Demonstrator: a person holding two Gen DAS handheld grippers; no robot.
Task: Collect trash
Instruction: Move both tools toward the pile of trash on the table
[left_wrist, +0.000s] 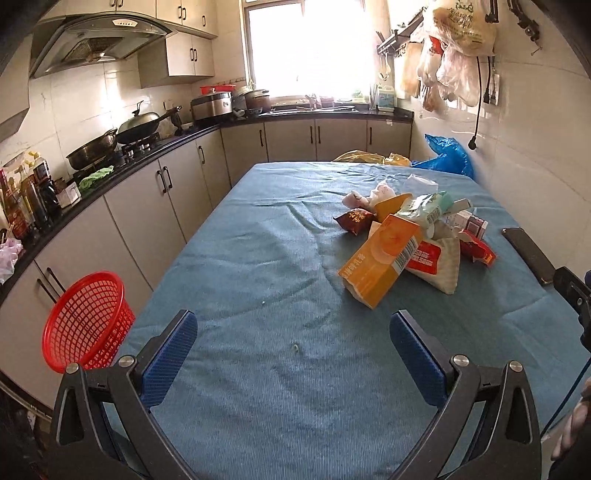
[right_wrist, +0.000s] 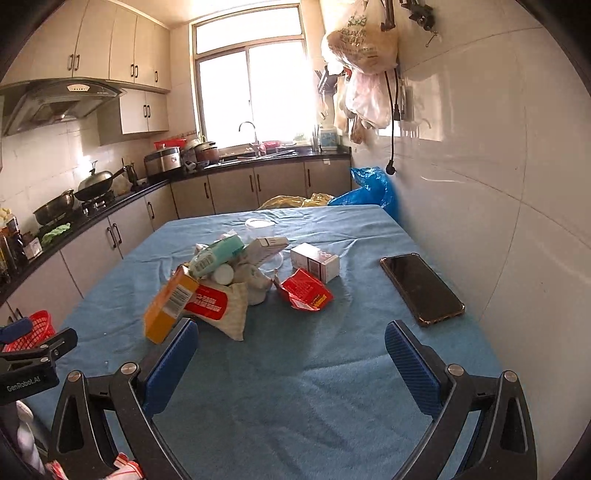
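A heap of trash lies on the blue tablecloth (left_wrist: 258, 258): an orange carton (left_wrist: 380, 260) at the front, a white-and-red bag (left_wrist: 437, 264), a red wrapper (left_wrist: 478, 249), a dark red packet (left_wrist: 354, 219), a green-white pack (left_wrist: 428, 206) and a small white box (left_wrist: 469, 221). The right wrist view shows the same heap: the orange carton (right_wrist: 168, 304), the red wrapper (right_wrist: 304, 290) and the white box (right_wrist: 316, 260). A red mesh basket (left_wrist: 86, 325) sits at the table's left edge. My left gripper (left_wrist: 293, 328) is open and empty, short of the carton. My right gripper (right_wrist: 291, 338) is open and empty, near the heap.
A black phone (right_wrist: 421, 288) lies on the table by the right wall. Kitchen counter (left_wrist: 110, 177) with pans and bottles runs along the left. Blue (left_wrist: 447, 155) and yellow (left_wrist: 362, 157) plastic bags sit beyond the table's far end. Bags hang on the right wall.
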